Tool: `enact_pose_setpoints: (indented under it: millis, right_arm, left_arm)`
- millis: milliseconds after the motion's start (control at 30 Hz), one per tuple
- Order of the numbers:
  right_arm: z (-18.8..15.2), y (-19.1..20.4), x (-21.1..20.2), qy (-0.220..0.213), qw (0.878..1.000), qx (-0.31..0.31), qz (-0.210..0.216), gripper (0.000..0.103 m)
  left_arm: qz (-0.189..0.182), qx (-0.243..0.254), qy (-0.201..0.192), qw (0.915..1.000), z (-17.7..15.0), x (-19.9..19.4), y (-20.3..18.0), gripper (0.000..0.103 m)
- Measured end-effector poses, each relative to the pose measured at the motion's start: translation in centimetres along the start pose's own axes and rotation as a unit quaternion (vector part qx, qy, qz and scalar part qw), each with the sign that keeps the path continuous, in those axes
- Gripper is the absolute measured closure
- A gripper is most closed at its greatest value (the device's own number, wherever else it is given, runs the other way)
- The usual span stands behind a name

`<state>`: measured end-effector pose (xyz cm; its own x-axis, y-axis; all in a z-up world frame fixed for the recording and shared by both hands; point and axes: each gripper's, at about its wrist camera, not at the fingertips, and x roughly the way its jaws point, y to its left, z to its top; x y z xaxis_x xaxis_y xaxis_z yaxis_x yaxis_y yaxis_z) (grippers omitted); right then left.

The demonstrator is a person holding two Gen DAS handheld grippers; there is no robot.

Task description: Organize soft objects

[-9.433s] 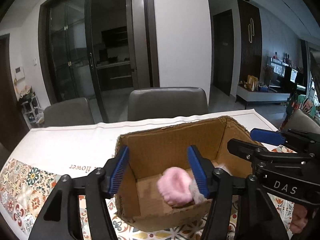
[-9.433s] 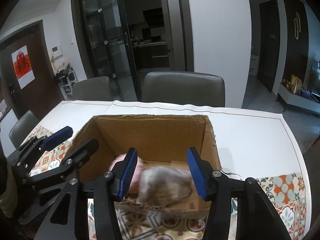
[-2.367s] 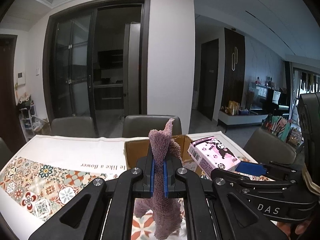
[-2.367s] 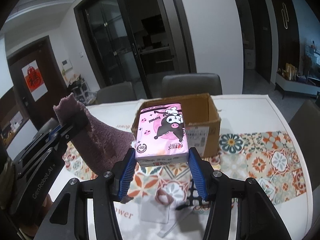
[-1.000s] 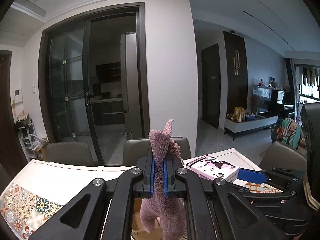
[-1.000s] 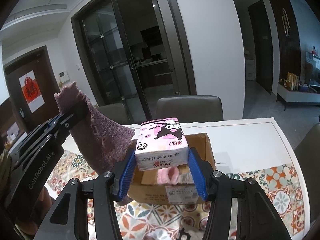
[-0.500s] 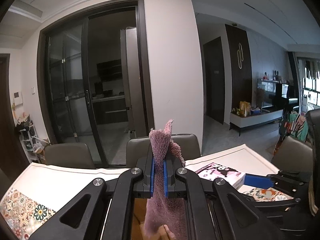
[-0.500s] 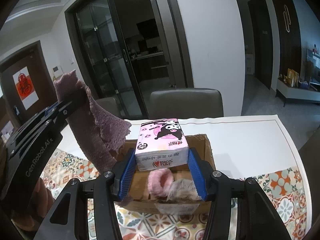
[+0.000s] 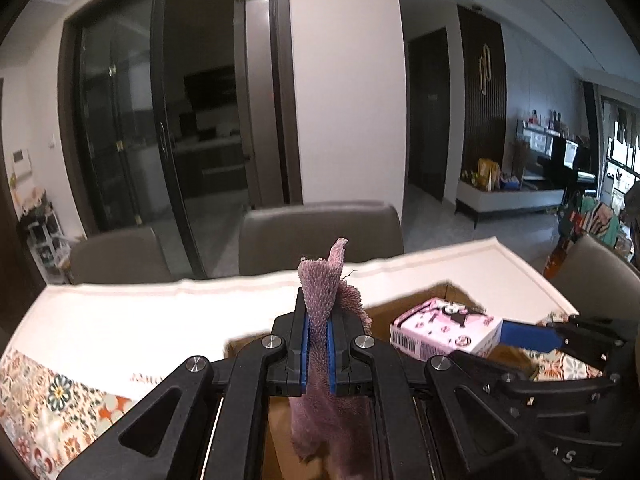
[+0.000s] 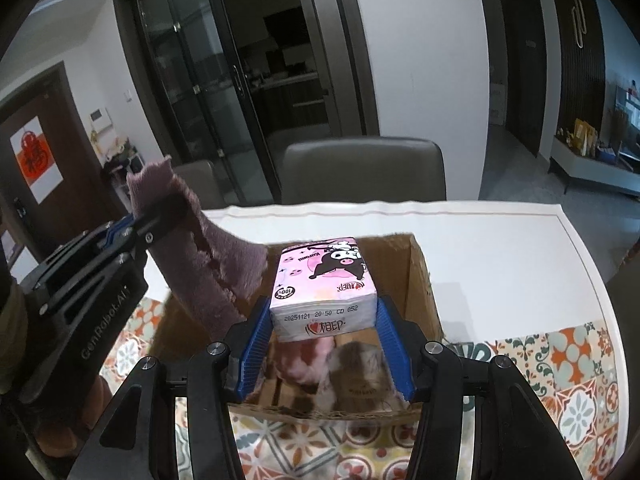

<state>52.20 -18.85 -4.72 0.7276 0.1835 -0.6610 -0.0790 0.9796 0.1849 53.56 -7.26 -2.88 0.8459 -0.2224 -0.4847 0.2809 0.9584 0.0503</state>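
The right wrist camera is looking down into the cardboard box (image 10: 418,276), where a fluffy pink thing (image 10: 304,360) and a grey one (image 10: 360,368) are lying; the left wrist camera is not showing those. On the left, the left gripper (image 9: 319,336) is squeezing a purple towel (image 9: 320,292) tight between its nearly closed jaws, and the towel is hanging down over the box. On the right, the right gripper (image 10: 322,340) is holding the pink tissue pack (image 10: 322,288) between its half-open jaws, just above the box.
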Motion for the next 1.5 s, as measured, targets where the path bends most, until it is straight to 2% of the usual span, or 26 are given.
enact_pose_setpoints:
  millis: [100, 167, 200, 233, 267, 400, 633, 900, 1500]
  right_arm:
    - [-0.5, -0.3, 1.1, 0.016, 1.0, 0.002, -0.006, 0.049]
    - [-0.8, -0.6, 1.6, 0.024, 1.0, 0.004, -0.009, 0.049]
    - [-0.9, -0.7, 1.9, 0.029, 1.0, 0.005, -0.01, 0.049]
    - [-1.0, -0.8, 2.2, 0.035, 0.999, 0.007, -0.01, 0.049]
    - [-1.1, -0.9, 2.4, 0.04, 0.999, 0.009, -0.009, 0.049]
    - [-1.5, -1.3, 2.9, 0.048, 0.999, 0.013, -0.015, 0.048]
    - [-1.4, -1.1, 1.6, 0.036, 0.999, 0.008, -0.029, 0.045]
    - [-1.5, -0.9, -1.0, 0.019, 0.999, 0.013, -0.03, 0.045]
    - [-4.9, -0.3, -7.6, -0.004, 1.0, 0.019, -0.019, 0.045]
  left_arm:
    - [-0.002, 0.0, 0.016, 0.9999, -0.7, 0.6, 0.0, 0.094]
    - [-0.003, 0.003, 0.026, 0.9996, -1.1, 0.8, 0.0, 0.089]
    - [-0.004, 0.004, 0.031, 0.9995, -1.2, 1.0, -0.1, 0.077]
    - [-0.004, 0.005, 0.034, 0.9994, -1.3, 1.0, -0.1, 0.06]
    - [-0.003, 0.005, 0.037, 0.9993, -1.4, 1.0, -0.1, 0.055]
    - [0.003, 0.01, 0.039, 0.9992, -1.7, 0.8, -0.1, 0.046]
    - [0.001, 0.004, 0.042, 0.9991, -1.9, -0.3, 0.2, 0.043]
    - [0.005, -0.001, 0.028, 0.9996, -2.3, -3.8, -0.1, 0.04]
    - [0.011, 0.004, 0.01, 0.9999, -4.6, -11.3, -1.7, 0.039]
